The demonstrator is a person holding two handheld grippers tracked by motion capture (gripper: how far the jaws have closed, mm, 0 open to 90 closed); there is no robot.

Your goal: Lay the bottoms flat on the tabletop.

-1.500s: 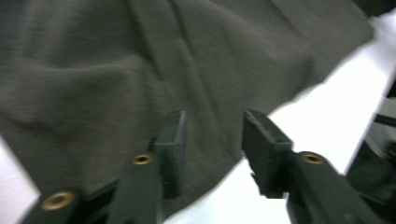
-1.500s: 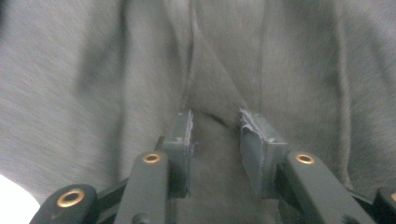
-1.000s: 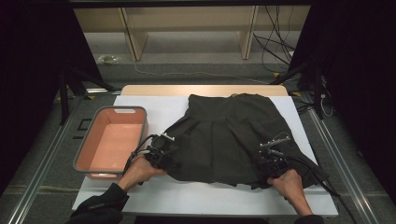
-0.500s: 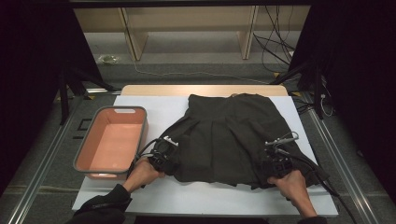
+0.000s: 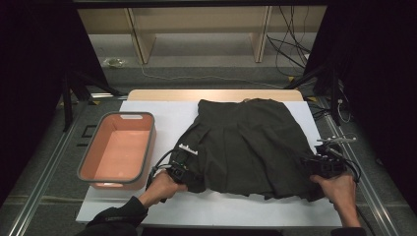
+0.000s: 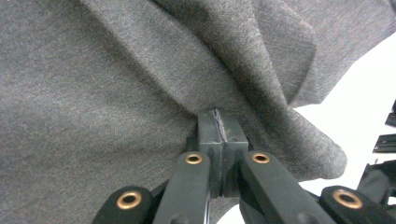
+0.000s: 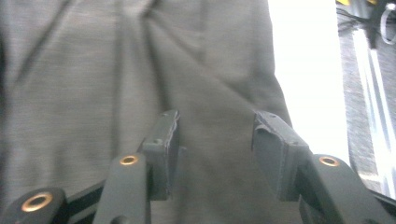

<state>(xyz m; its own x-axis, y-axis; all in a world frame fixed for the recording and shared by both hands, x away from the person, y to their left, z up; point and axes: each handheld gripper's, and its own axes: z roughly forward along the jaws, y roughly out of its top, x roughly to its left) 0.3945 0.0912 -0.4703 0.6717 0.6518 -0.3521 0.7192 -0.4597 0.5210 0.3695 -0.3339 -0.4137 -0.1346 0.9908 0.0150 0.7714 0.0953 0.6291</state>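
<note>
A dark grey pleated skirt (image 5: pixel 246 142) lies spread on the white table (image 5: pixel 157 113). My left gripper (image 5: pixel 188 173) is at the skirt's near left corner. In the left gripper view its jaws (image 6: pixel 218 133) are pressed together, and the skirt's cloth (image 6: pixel 116 84) bunches into them. My right gripper (image 5: pixel 311 166) hovers at the skirt's near right edge. Its jaws (image 7: pixel 215 135) have just been opening and stand apart above the skirt (image 7: pixel 93 70), with nothing pinched between the pads.
A salmon-coloured bin (image 5: pixel 150 142) with a grey rim stands empty on the table's left side. The table's right edge (image 7: pixel 308 70) runs close beside my right gripper. Cables and dark stands (image 5: pixel 319 73) lie beyond the far right corner.
The left jaws have closed on the skirt's corner and shifted slightly right. The right gripper let go of the hem, opened and moved right towards the table's edge.
</note>
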